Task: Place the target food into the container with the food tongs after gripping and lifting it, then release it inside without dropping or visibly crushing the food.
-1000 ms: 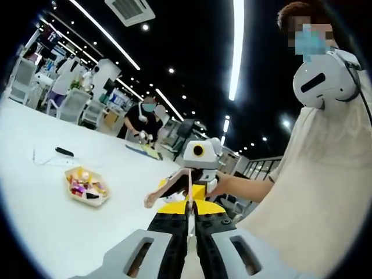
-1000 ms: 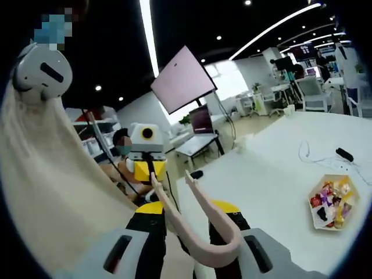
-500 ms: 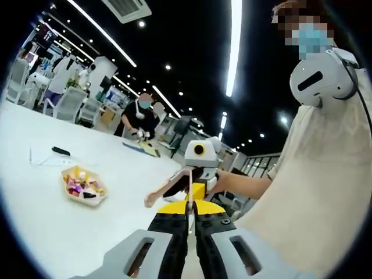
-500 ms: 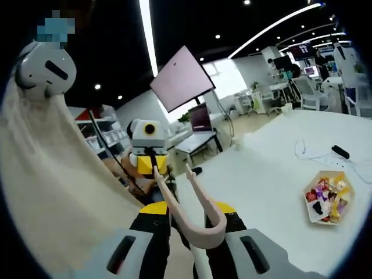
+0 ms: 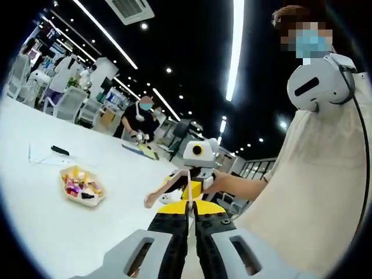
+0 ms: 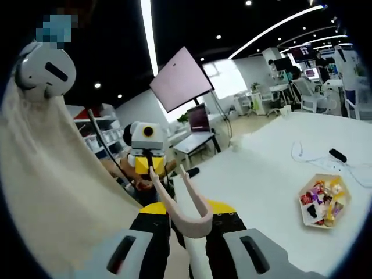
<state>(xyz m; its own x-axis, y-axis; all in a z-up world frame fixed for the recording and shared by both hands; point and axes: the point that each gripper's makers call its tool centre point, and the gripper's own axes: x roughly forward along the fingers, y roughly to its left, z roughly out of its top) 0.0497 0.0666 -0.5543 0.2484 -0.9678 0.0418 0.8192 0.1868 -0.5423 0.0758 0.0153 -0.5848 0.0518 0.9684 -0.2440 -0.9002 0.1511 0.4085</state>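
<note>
Pale pink food tongs stick out forward from my right gripper, which is shut on their bent end; the two arms stand apart with nothing between them. A hexagonal tray of wrapped sweets lies on the white table, far to the right of the tongs. In the left gripper view my left gripper has its jaws pressed together, and the same tray lies to the left. The right gripper faces it, with the tongs pointing left.
A black object on a white cable lies beyond the tray. The person holding the grippers, with a white headset, stands close on one side. Another person works at the table's far end, near office chairs.
Both views have shifted a little with the hands. In the right gripper view the tongs now look shorter and narrower, and the tray sits further left in the picture.
</note>
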